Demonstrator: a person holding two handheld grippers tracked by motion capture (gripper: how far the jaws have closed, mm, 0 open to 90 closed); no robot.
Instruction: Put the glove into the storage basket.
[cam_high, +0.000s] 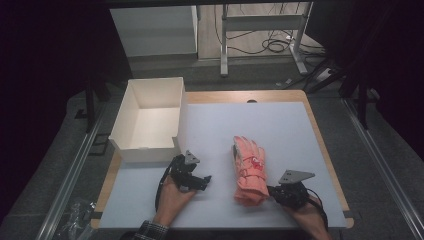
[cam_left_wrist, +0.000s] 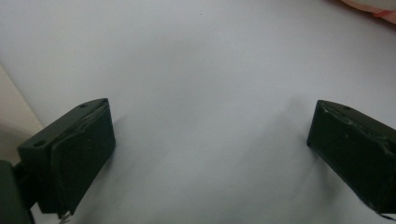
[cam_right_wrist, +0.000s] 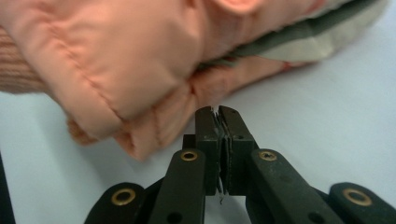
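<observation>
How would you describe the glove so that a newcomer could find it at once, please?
Start at the white open box on the grey table. To its right, nearer the person, lies the glove: padded, salmon-pink, the only soft coloured thing there.

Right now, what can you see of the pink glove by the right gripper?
The pink glove is a padded, quilted winter glove in salmon pink with a red mark on its back and a ribbed knit cuff. It lies flat on the white table, fingers pointing away from the person. The right gripper, jaws shut, sits at its cuff-end edge; whether any fabric is pinched is unclear.
</observation>
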